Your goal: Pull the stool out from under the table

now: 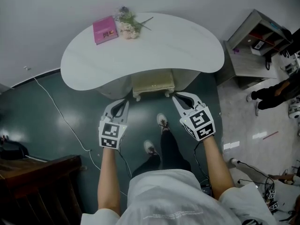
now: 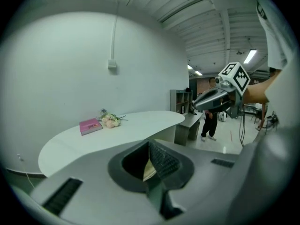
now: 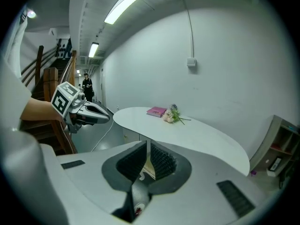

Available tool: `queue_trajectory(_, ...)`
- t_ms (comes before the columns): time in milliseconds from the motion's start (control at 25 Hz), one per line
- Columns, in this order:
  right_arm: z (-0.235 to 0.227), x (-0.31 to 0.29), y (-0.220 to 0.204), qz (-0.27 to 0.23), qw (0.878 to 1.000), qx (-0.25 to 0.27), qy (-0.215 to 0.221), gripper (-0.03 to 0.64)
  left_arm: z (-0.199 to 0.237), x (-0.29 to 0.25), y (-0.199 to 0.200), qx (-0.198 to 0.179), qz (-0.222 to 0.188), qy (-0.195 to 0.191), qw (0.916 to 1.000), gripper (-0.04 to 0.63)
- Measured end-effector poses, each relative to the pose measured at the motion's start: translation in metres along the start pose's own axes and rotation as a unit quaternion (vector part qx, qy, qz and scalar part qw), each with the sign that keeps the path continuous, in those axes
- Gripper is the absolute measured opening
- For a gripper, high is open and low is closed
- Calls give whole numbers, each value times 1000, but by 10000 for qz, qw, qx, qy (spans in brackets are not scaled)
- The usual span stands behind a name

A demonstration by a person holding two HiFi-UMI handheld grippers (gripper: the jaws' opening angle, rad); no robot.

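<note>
A cream stool (image 1: 152, 83) stands mostly tucked under the white kidney-shaped table (image 1: 187, 46); only its front edge and two short legs show. My left gripper (image 1: 125, 101) hangs shut just off the stool's front left corner. At the front right corner my right gripper (image 1: 175, 96) is shut too. Whether either tip touches the stool I cannot tell. In the left gripper view the closed jaws (image 2: 149, 144) leave a sliver of cream stool (image 2: 149, 170) showing below. The right gripper view shows its jaws (image 3: 147, 144) closed over the same stool (image 3: 149, 167).
A pink book (image 1: 105, 30) and a small bunch of flowers (image 1: 127, 25) lie on the table's far side. A grey shelf unit (image 1: 255, 46) stands at the right, dark wooden furniture (image 1: 37, 172) at the lower left. A white cable (image 1: 61, 121) crosses the floor. Another person (image 1: 272, 93) stands at the right.
</note>
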State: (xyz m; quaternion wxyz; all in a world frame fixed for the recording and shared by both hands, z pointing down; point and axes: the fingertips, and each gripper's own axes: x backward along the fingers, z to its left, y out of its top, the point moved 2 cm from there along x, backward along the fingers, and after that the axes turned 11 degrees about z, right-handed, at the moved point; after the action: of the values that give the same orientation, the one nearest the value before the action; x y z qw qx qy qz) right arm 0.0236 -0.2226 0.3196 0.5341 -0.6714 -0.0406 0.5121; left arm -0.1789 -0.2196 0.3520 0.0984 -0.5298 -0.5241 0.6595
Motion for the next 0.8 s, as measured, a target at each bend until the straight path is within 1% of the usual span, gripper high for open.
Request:
queue_trajectory(80, -6, -14, -11, 104, 9999, -61, 23, 15, 1, -16, -13, 108, 165, -3, 9998, 18)
queue_trajectory(200, -15, -32, -31, 265, 9992, -277, 97, 19, -3, -40, -32, 121, 486, -82, 9987, 20)
queue_trajectory(240, -18, -38, -37, 327, 9988, -345, 136, 29, -4, -47, -36, 139, 566, -125, 9982, 20)
queue_trajectory(320, -24, -51, -47, 453, 9978, -425, 209, 79, -4, -60, -42, 219, 677, -172, 9973, 20)
queue_trajectory(360, -26, -57, -53, 512, 9974, -445, 238, 83, -2, -65, -46, 272, 722, -172, 9969, 20)
queue_trajectory(400, -29, -62, -58, 568, 9970, -460, 262, 86, -1, -71, -49, 331, 769, -165, 9964, 26)
queue_trajectory(480, -36, -73, -68, 674, 9961, -499, 284, 100, 2, -84, -56, 445, 873, -167, 9950, 130)
queue_trajectory(680, -61, -104, -100, 917, 9924, -777, 254, 130, 5, -123, -78, 678, 1148, -213, 9908, 132)
queue_trajectory(800, -76, -128, -118, 1108, 9899, -837, 287, 141, 11, -147, -90, 806, 1248, -215, 9887, 137)
